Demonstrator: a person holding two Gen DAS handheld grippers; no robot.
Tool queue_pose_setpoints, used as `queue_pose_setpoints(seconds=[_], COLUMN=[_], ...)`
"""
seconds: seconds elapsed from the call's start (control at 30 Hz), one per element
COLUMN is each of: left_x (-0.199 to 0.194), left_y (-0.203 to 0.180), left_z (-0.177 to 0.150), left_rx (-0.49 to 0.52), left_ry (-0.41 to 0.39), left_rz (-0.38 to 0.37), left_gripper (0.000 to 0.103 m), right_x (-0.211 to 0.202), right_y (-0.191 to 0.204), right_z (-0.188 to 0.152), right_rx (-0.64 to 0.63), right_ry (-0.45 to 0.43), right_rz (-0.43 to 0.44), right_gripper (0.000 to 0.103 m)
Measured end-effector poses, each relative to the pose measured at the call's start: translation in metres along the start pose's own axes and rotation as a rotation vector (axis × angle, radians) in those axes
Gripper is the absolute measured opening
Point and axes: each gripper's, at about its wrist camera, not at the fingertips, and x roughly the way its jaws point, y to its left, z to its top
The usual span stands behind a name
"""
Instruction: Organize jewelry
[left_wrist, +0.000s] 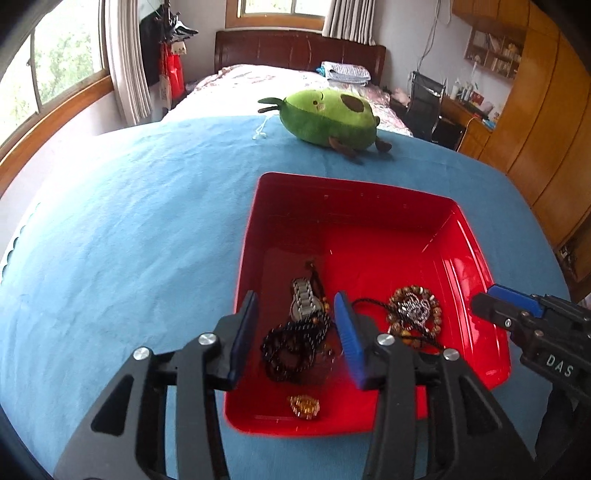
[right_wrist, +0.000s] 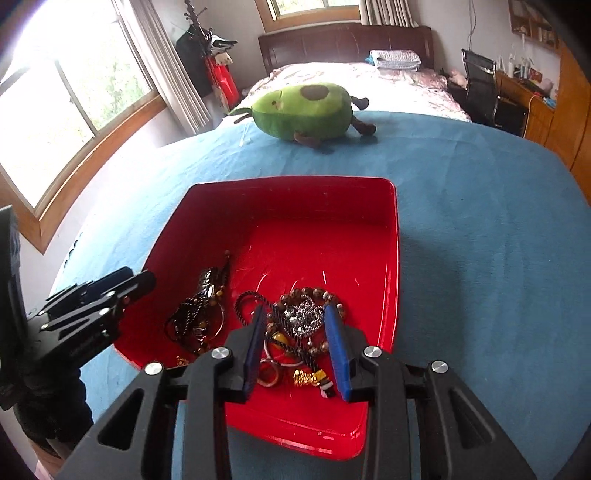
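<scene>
Both my tools hover over the glossy red plastic tray on the blue cloth tabletop: left tool apart above black bead strands and a steel watch; right tool apart around wooden beads and silver chain. All visible jewelry lies inside, heaped and unsorted

Left gripper and right gripper both angle downward, jaws parted, empty

The far half of the red tray is free. Jewelry crowds the near half. An avocado toy lies beyond.
</scene>
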Motion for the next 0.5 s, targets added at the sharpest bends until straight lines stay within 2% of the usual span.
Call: queue_pose_setpoints(seconds=[0.1,0.17,0.33,0.43,0.5], left_x=[-0.018,-0.028,-0.054,-0.07,-0.079], left_y=[0.002,0.003,0.007,0.01,0.011], left_z=[-0.011,-0.015,-0.031,-0.041,-0.046], left_rx=[0.005,0.003,0.004,-0.004,-0.001], left_ry=[-0.031,-0.048,-0.096,-0.125,-0.148], left_rz=[0.014,0.015,0.025,0.022,0.032], left_gripper=[0.047,0.054,0.058,0.065,0.069], right_x=[-0.009,-0.015,-0.032,-0.044,-0.05], right_y=[0.005,0.008,0.016,0.021,0.024], right_z=[-0.007,-0.011,-0.023,-0.031,-0.034], right_rx=[-0.005,-0.012,-0.023,-0.032,-0.039], right_ry=[-0.016,-0.028,-0.066,-0.092,-0.102], right_rz=[0.003,0.002,0.005,-0.009,-0.023], right_gripper=[0.037,0.043,0.053,0.067,0.071])
